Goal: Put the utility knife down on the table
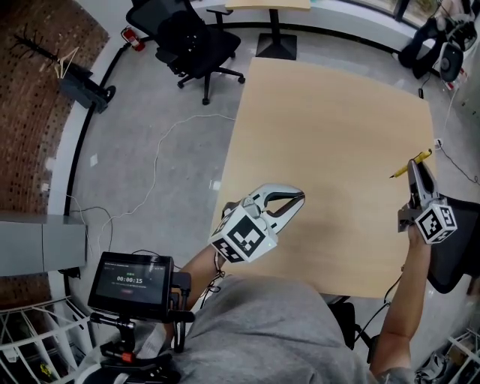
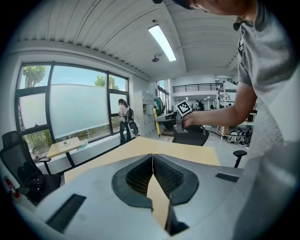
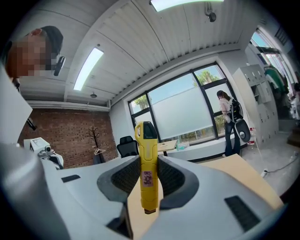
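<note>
The yellow utility knife [image 3: 145, 140] stands upright between the pads of my right gripper [image 3: 146, 161], which is shut on its body. In the head view that gripper [image 1: 414, 171] hangs over the right edge of the light wooden table [image 1: 330, 150], and the knife [image 1: 424, 156] pokes out crosswise at its tip. My left gripper [image 1: 300, 197] hovers over the table's near left part. Its jaws meet at the tips with nothing between them [image 2: 152, 157]. The right gripper [image 2: 183, 112] also shows far across the table in the left gripper view.
A black office chair [image 1: 191, 41] and a white cable [image 1: 157, 157] are on the floor to the table's left. A second table [image 1: 270, 22] stands beyond. A timer screen [image 1: 129, 279] sits at bottom left. A person [image 3: 227, 117] stands by the windows.
</note>
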Demonstrator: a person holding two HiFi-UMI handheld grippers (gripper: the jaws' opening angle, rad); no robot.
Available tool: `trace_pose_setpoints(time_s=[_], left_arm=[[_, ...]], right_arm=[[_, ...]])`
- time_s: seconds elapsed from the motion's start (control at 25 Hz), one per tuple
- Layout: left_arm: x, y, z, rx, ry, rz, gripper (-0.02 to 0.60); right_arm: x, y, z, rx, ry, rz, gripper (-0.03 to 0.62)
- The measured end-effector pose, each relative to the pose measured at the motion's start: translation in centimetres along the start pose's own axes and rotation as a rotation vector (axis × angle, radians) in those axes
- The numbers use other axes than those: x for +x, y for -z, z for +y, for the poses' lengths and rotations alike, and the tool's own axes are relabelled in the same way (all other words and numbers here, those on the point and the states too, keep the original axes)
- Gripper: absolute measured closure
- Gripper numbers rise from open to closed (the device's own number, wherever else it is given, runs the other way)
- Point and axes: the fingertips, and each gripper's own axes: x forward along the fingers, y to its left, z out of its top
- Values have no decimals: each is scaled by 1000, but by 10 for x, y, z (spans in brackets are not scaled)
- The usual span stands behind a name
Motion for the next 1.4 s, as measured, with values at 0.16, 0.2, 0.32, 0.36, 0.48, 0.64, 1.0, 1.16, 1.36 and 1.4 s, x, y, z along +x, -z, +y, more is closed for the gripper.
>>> trace_pose_setpoints(time_s=[0.16, 0.2, 0.32, 0.36, 0.48, 0.64, 1.0, 1.16, 1.36, 1.4], left_arm=[[4, 1, -3, -16, 11, 15, 576], [5, 1, -3, -19, 12, 19, 577], [7, 2, -4, -27, 14, 28, 577], [7, 3, -4, -31, 15, 31, 576], [7, 8, -6, -44, 18, 41, 576], [7, 15, -10, -67, 24, 71, 577], [13, 25, -10, -93, 24, 120, 577], [11, 31, -8, -111, 14, 139, 576], [16, 42, -1, -132, 1, 158, 577], [15, 43, -1, -136, -1, 162, 577]], right_arm=[[18, 16, -24, 14, 22, 54, 477], [23, 18, -29, 11, 24, 64, 477], [36, 28, -44, 5, 36, 101, 477], [39, 33, -50, 7, 41, 112, 477], [52, 45, -69, 0, 64, 134, 477], [74, 65, -91, -13, 92, 185, 477], [125, 125, -127, -115, 103, 391, 477], [143, 146, -129, -211, 88, 479, 477], [169, 171, -132, -320, 64, 562, 477], [172, 176, -131, -343, 58, 581, 477]])
